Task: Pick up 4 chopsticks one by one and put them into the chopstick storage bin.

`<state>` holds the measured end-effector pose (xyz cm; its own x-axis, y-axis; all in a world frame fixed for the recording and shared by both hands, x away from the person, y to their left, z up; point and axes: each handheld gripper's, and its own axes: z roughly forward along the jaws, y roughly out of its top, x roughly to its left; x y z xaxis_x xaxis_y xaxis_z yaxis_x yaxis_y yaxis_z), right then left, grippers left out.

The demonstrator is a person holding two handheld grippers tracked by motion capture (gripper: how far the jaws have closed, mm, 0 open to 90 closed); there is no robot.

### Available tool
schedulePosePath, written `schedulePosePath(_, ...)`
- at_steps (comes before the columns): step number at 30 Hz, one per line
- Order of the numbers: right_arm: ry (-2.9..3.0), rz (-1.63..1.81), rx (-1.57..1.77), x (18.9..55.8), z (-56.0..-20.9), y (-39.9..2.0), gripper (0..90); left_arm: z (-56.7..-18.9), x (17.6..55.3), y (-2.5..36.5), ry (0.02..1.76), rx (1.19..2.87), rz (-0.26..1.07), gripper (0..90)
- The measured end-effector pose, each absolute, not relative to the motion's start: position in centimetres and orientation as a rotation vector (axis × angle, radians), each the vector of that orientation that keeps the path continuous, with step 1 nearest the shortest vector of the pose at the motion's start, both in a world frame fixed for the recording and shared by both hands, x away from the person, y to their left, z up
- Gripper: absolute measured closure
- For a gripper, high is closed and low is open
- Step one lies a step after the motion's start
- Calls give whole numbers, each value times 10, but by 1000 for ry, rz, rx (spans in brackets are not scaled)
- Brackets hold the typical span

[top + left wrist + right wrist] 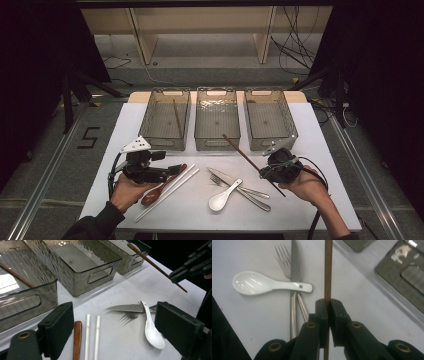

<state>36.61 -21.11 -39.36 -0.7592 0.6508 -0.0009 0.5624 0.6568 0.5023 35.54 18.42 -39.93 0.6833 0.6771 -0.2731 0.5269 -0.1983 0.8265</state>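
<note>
High view: at lower right of centre, a brown chopstick [243, 153] is gripped by the right gripper [262, 172], slanting up-left towards the middle bin [217, 141].

Left gripper view: the left gripper [113, 326] is seen with fingers [58, 327] spread wide, nothing between them, over the white chopsticks [92, 336].

Right gripper view: the fingers [321, 312] are clamped on the chopstick [328, 270], above the counter [352, 290], beside the spoon [265, 285].

wooden spoon [77, 338] bowl cut off by frame bottom; white chopsticks [92, 337] also cropped there. fork [287, 263] handle mostly hidden under knife [294, 270].
</note>
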Motion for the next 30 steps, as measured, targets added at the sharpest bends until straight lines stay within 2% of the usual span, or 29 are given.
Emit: schedulePosePath(30, 2572, 979, 799, 356, -382, -144, 858, -394, 375, 120, 923, 1805, 32, 159)
